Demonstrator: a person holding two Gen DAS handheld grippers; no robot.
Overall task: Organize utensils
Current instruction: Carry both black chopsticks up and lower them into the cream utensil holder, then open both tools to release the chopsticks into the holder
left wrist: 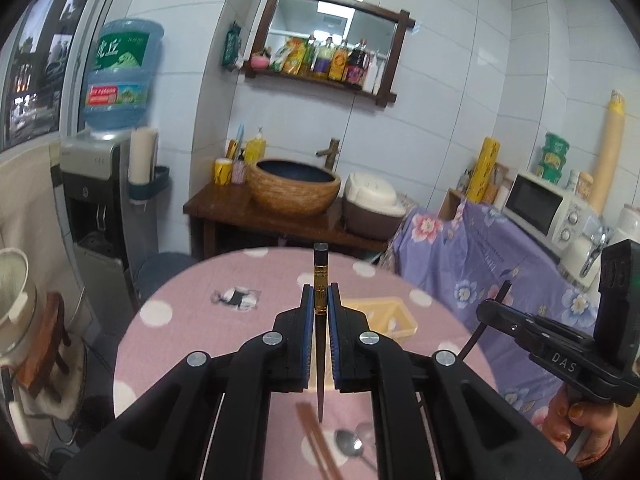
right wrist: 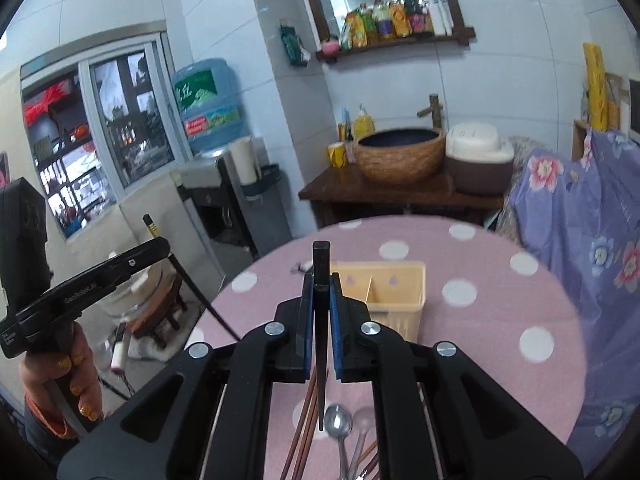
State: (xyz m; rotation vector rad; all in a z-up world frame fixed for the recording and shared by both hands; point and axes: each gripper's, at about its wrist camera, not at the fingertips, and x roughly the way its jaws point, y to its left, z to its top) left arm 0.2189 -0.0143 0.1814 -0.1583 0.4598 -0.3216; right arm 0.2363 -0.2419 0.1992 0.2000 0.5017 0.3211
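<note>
My left gripper (left wrist: 320,292) is shut on a dark chopstick with a gold band (left wrist: 320,268), held upright above the pink dotted table (left wrist: 180,340). My right gripper (right wrist: 321,280) is shut on a plain black chopstick (right wrist: 321,256), also upright. Each gripper shows in the other's view, the right gripper (left wrist: 486,308) at the right and the left gripper (right wrist: 162,246) at the left, each in a person's hand. A yellow two-compartment utensil basket (right wrist: 384,296) stands on the table just beyond the right gripper. Below lie brown chopsticks (right wrist: 304,432) and metal spoons (right wrist: 338,420).
Behind the table are a wooden stand with a woven basin (right wrist: 400,156) and a rice cooker (right wrist: 478,160). A water dispenser (left wrist: 100,208) stands at the left. A counter with a floral cloth (left wrist: 480,248) and a microwave (left wrist: 540,204) lies to the right. A stool (right wrist: 156,312) sits beside the table.
</note>
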